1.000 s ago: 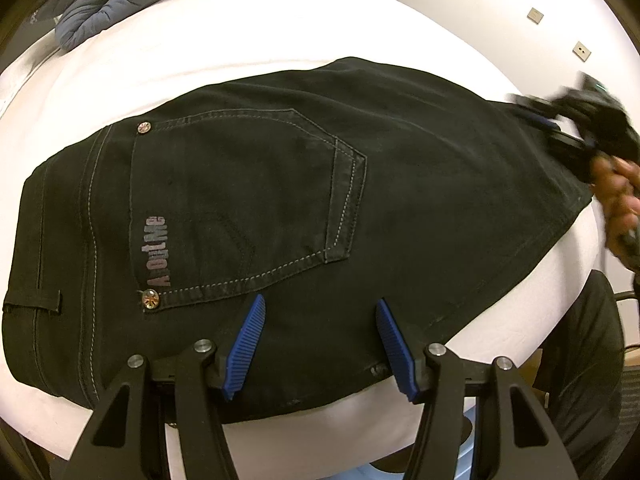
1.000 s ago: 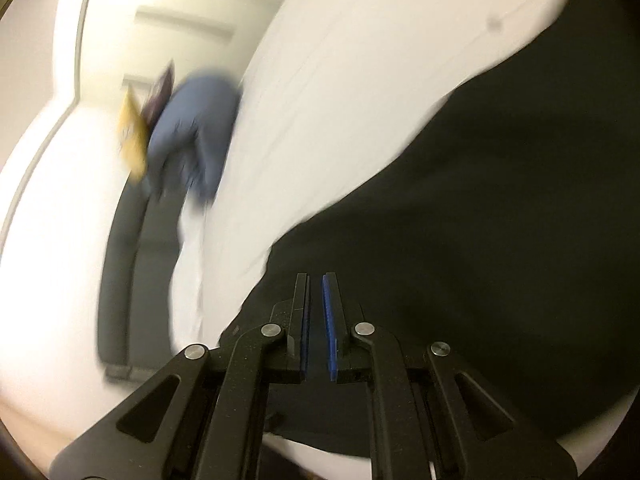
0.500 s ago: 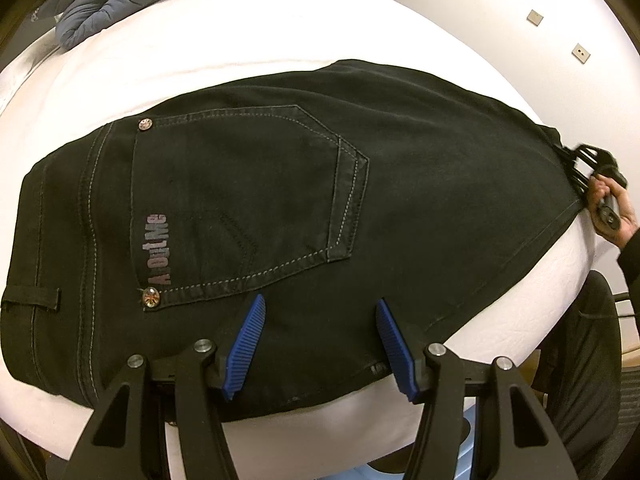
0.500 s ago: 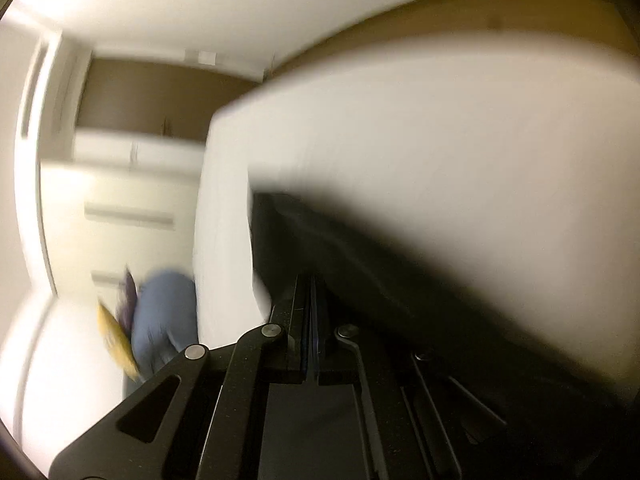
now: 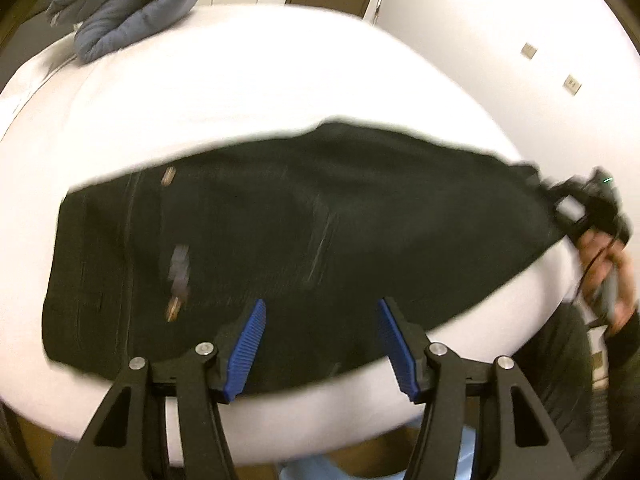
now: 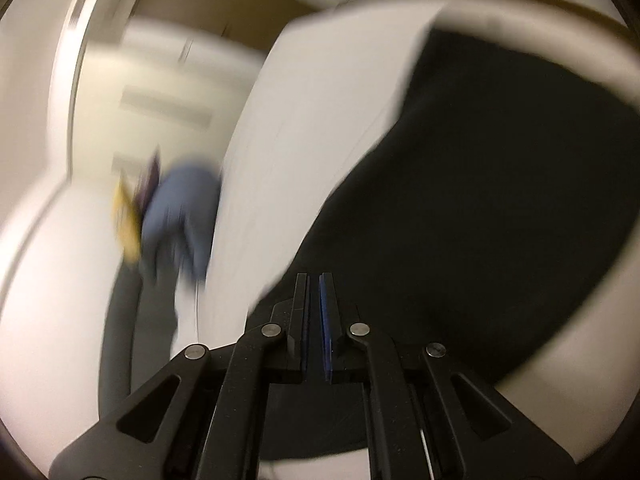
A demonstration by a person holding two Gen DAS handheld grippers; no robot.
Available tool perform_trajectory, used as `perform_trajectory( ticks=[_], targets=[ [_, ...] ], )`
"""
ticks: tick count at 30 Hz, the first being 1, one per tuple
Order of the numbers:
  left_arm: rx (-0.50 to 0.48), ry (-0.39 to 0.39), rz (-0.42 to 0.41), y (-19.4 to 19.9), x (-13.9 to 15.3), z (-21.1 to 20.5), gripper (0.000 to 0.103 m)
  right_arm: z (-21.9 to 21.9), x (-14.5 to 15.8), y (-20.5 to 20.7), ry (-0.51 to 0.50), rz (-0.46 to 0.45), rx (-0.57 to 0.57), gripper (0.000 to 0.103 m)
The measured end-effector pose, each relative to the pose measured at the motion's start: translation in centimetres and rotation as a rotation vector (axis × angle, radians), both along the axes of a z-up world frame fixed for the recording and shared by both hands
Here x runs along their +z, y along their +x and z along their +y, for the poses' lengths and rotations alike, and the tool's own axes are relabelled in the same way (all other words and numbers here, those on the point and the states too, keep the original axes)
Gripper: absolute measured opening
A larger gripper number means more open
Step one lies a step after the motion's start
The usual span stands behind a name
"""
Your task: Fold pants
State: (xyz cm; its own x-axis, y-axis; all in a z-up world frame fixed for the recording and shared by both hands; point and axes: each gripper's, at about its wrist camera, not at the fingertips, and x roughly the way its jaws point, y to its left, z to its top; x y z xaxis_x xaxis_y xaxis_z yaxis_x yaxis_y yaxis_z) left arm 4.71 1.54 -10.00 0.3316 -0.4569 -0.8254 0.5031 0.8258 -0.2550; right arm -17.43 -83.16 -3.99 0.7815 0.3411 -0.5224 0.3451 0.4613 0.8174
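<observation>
pants [image 5: 304, 248]: black pair lying flat on the white table [image 5: 248, 92], back pocket up, waistband at the left, spread left to right along the near edge. Already doubled leg over leg by the look of it, though motion blur makes the layers hard to count.

progress: roughly mid-fold I'd say. The lengthwise fold seems done, what's left is bringing the right end across toward the waistband and flattening it out.

left gripper [image 5: 320, 344]: hanging over the near edge of the pants and angled down at them. Blue pads [image 5: 248, 344] are spread apart, they've just been widening, and nothing is pinched between them. So it's let go.

right gripper [image 6: 314, 320]: at the far right end of the pants, a hand [image 5: 608, 276] wrapped round its handle. Jaws are clamped nearly together; the cloth edge seems to run into them, but it's too smeared for me to call it a grasp.

background: a rolled blue-grey quilted jacket [image 5: 128, 4] sits at the far left of the table, well apart from the pants.
</observation>
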Motion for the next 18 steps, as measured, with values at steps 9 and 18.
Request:
perform_trajectory(
  ticks=[9, 18],
  targets=[
    [-0.087, -0.032, 0.006, 7.7, -2.6, -10.7, 0.078, 4.5, -8.0, -1.4, 0.038, 0.207, 0.001, 0.000],
    [0.049, -0.079, 0.089, 9.4, -6.6, -2.7, 0.052, -7.9, -4.1, -9.8, -0.121, 0.227, -0.245, 0.008]
  ],
)
